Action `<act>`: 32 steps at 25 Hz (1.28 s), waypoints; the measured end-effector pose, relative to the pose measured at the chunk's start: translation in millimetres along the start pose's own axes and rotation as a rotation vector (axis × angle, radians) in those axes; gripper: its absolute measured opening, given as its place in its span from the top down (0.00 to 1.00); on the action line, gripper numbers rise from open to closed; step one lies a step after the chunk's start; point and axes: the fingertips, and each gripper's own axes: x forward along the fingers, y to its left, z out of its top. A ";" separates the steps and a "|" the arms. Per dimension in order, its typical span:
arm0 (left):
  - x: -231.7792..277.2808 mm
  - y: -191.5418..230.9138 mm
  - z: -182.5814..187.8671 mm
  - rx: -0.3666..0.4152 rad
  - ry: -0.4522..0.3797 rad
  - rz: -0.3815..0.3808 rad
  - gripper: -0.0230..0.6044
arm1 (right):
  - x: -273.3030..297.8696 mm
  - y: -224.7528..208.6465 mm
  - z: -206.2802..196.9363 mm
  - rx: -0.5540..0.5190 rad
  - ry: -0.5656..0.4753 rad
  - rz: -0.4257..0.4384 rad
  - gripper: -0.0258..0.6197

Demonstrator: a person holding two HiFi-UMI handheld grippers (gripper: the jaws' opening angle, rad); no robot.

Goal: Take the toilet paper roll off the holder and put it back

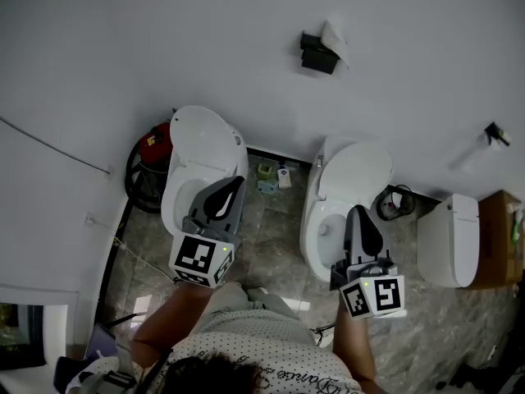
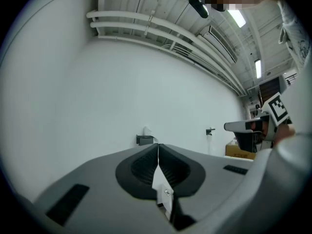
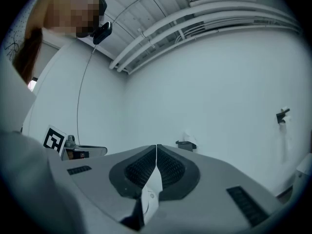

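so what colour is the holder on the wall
The holder is black; the head view shows it best.

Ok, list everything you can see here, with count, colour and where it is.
toilet paper holder: one, black, on the wall above the toilets, with white paper on it
open toilets: two, white, lids up, against the wall; left toilet, right toilet
closed toilet: one, white, far right
cardboard box: one, brown, right edge
red container: one, left of the left toilet
small bottles: a few, on the floor between the open toilets
wall fitting: one, black, right
grippers: two, grey, shut, empty; left gripper, right gripper
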 end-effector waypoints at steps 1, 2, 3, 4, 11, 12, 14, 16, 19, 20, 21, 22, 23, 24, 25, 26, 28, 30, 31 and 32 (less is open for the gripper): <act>2.7 -1.5 -0.3 -0.007 0.000 0.006 0.95 | 1.5 -1.8 -2.2 0.002 0.008 0.006 0.93; 5.1 -3.3 -1.1 -0.013 0.002 0.011 0.95 | 2.5 -2.9 -4.4 0.004 0.016 0.013 0.92; 7.2 -5.3 -1.9 -0.016 0.006 0.013 0.95 | 3.3 -3.4 -6.0 0.005 0.022 0.019 0.90; 9.2 -7.2 -2.5 -0.016 0.011 0.013 0.95 | 4.2 -3.7 -6.7 0.007 0.023 0.024 0.87; 30.4 -18.9 -3.2 0.020 0.045 -0.024 0.81 | 22.3 -13.9 -3.4 0.030 0.007 0.044 0.63; 34.7 -17.6 -3.8 0.015 0.046 -0.026 0.80 | 26.4 -14.6 -3.2 0.026 0.007 0.047 0.63; 45.4 -13.4 -5.9 0.008 0.048 -0.030 0.78 | 36.4 -16.3 -3.7 0.017 0.009 0.049 0.62; 58.6 -8.0 -10.4 0.002 0.052 -0.040 0.78 | 48.1 -19.1 -6.8 0.012 0.013 0.048 0.61; 85.0 0.3 -11.9 0.001 0.045 -0.059 0.78 | 68.6 -28.4 -14.8 0.015 0.028 0.033 0.60; 95.7 3.8 -11.3 0.003 0.042 -0.067 0.77 | 77.7 -32.5 -16.8 0.018 0.032 0.028 0.60; 107.2 8.6 -11.7 0.004 0.043 -0.075 0.76 | 88.5 -36.8 -17.7 0.022 0.034 0.024 0.59; 119.3 14.9 -12.5 0.004 0.045 -0.082 0.75 | 100.7 -41.3 -17.7 0.022 0.034 0.019 0.59; 132.3 22.2 -13.0 0.002 0.044 -0.089 0.75 | 114.1 -46.0 -17.0 0.020 0.033 0.014 0.59; 145.5 30.0 -13.3 -0.002 0.043 -0.096 0.74 | 127.9 -50.4 -15.7 0.016 0.032 0.008 0.59; 158.4 38.0 -13.1 -0.007 0.042 -0.103 0.72 | 141.9 -54.6 -13.9 0.010 0.031 0.002 0.59; 170.6 46.4 -12.2 -0.008 0.039 -0.109 0.72 | 155.9 -58.4 -11.9 0.001 0.028 -0.003 0.58; 194.5 65.8 -10.0 -0.003 0.028 -0.111 0.72 | 185.3 -66.2 -9.0 -0.020 0.020 -0.015 0.58; 218.3 85.6 -11.1 -0.006 0.028 -0.116 0.70 | 214.4 -72.6 -9.5 -0.027 0.018 -0.024 0.57; 228.3 94.0 -12.8 -0.010 0.033 -0.121 0.69 | 226.6 -74.6 -10.5 -0.028 0.019 -0.027 0.56; 236.6 101.3 -14.1 -0.012 0.038 -0.127 0.67 | 237.0 -76.2 -11.1 -0.030 0.020 -0.032 0.56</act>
